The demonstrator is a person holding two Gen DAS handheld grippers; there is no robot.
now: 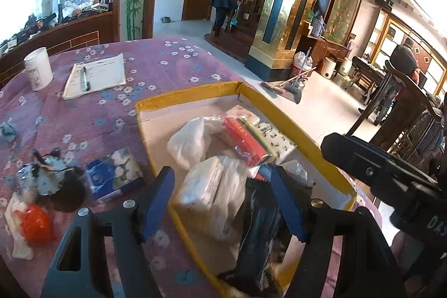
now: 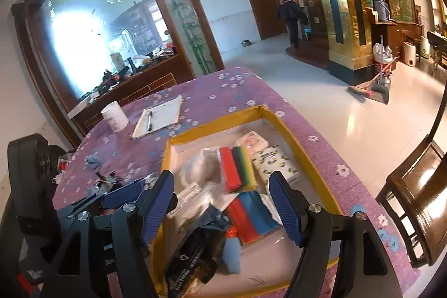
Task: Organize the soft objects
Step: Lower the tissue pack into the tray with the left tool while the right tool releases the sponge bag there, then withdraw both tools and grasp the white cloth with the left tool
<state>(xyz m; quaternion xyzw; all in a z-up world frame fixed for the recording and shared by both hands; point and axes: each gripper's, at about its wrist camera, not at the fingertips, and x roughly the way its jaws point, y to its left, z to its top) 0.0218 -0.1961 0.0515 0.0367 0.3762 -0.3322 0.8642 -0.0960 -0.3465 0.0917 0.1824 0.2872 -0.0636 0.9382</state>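
A shallow yellow-rimmed box (image 1: 282,113) sits on the purple flowered tablecloth and holds soft things: a white plastic bag (image 1: 190,141), a wrapped tissue pack (image 1: 209,186), a red and green sponge pack (image 1: 248,141) and a black pouch (image 1: 262,228). My left gripper (image 1: 223,200) hovers open over the box's near end, with nothing pressed between its blue pads. My right gripper (image 2: 223,203) is also open above the box, over the black pouch (image 2: 195,247) and a red and blue pack (image 2: 251,217). A blue flowered tissue pack (image 1: 114,172) lies outside the box, to its left.
Left of the box lie an orange item (image 1: 35,222), a small dark bundle (image 1: 47,175) and a blue cloth scrap (image 1: 8,129). Farther back stand a white cup (image 1: 37,69) and a notepad with a pen (image 1: 95,76). A dark wooden chair (image 2: 419,203) stands by the table's right side.
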